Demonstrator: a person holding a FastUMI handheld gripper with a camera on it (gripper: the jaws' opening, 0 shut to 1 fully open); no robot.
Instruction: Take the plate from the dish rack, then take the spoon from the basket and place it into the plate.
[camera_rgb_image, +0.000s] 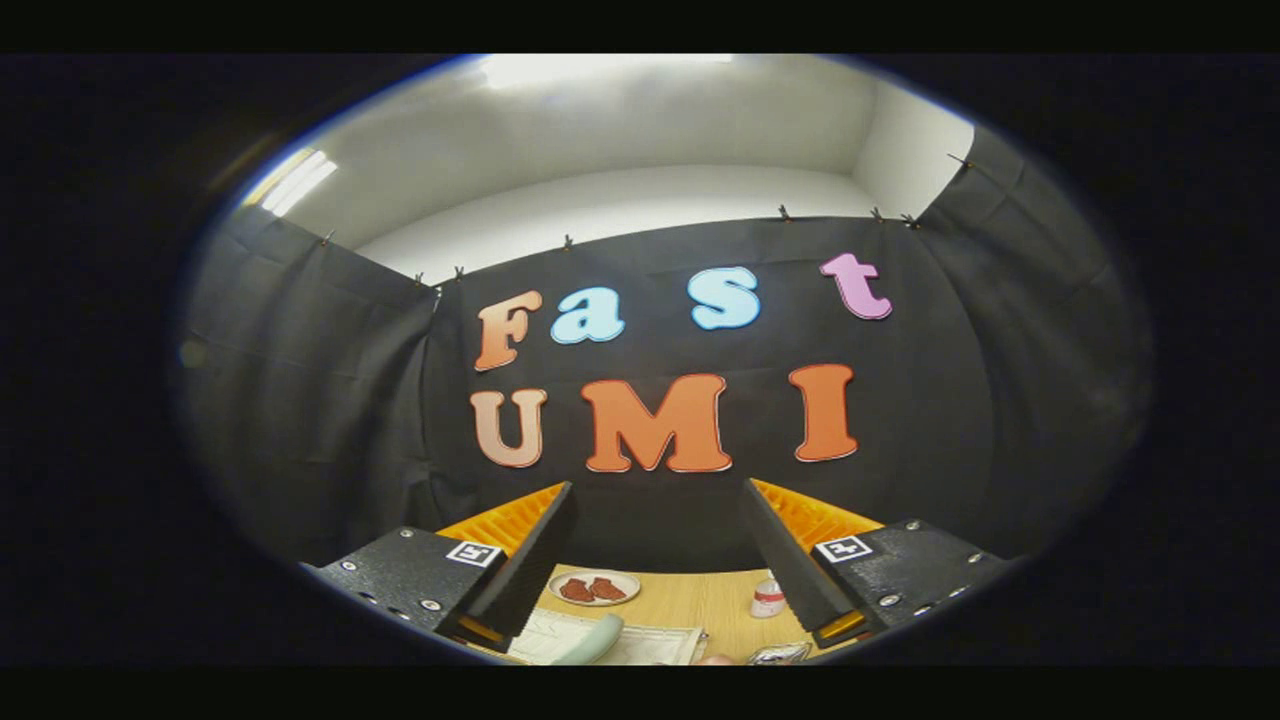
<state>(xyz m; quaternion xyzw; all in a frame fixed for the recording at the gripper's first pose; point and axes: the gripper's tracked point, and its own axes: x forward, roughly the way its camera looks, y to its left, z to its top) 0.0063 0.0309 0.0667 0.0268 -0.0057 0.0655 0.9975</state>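
Above wooden table (700, 598), gripper (660, 560) jaws apart, empty.

A wooden table (700, 600) stands by the black cloth wall (300, 400). Far back sits a little white dish (594, 587) with two brown-red bits. To its right is a small bottle (768, 598). Nearer lies a pale green thing (592, 642) (on white paper (660, 643)).
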